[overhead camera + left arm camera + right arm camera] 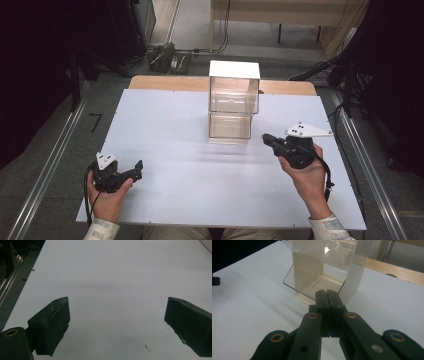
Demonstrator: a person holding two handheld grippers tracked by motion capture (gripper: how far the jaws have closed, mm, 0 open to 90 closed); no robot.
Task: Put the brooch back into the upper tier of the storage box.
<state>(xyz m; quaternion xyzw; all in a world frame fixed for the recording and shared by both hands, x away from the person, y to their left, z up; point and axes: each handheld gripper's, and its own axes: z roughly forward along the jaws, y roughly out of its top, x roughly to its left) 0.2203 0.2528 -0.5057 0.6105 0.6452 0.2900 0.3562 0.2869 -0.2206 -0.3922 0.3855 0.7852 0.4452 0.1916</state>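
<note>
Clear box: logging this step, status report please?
Left gripper open, empty, low over the white table. Right gripper shut, empty, pointed at the clear box, just short of its lower compartment. Nothing in the way.

Grey floor (47, 150) with metal rails (367, 165), cables (165, 56), wooden furniture (280, 12) behind the white table (175, 165).

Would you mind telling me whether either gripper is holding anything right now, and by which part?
Nothing is held. The left gripper is open over bare table; the right gripper is shut on nothing, near the clear box.
</note>
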